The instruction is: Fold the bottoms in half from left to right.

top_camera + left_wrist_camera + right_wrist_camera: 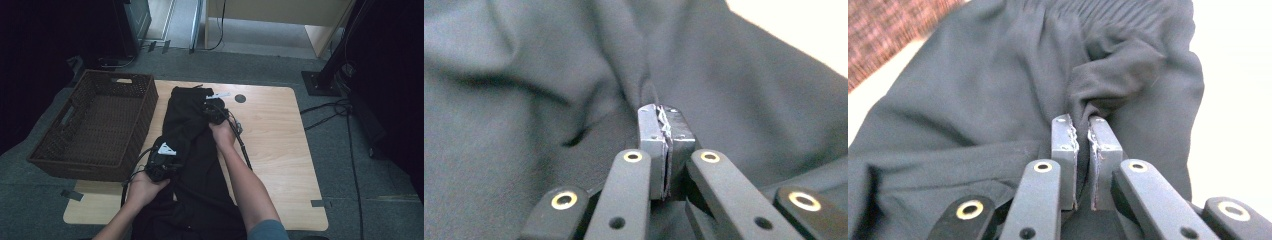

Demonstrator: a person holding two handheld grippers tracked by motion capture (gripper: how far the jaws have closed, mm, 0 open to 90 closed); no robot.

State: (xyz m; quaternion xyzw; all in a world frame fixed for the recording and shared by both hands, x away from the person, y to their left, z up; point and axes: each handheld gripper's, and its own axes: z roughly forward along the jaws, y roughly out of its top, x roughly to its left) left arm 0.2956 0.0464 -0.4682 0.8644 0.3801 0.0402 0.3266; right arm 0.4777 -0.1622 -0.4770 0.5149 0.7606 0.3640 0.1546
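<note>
Wooden surface (280, 150) carried black garment (192, 150), wicker basket (95, 125) at left. Left gripper (666, 125) jaws pinched shut on fold; right gripper (1083, 131) clamped bunched cloth near far end, likely for folding.

One black garment (192, 150) on the table (272, 135) — a single piece, bunched into folds. One wooden table. One brown woven basket (95, 127), with two cut-out handles visible — one on its far wall, one on its left wall. Two handheld grippers: left gripper (159, 167) and right gripper (214, 111), one per hand, each with two jaws. Two forearms from the bottom edge. One dark round mark (240, 98) on the tabletop near the far edge. Two grey tape strips on the floor by the table's near corners, one each side.
</note>
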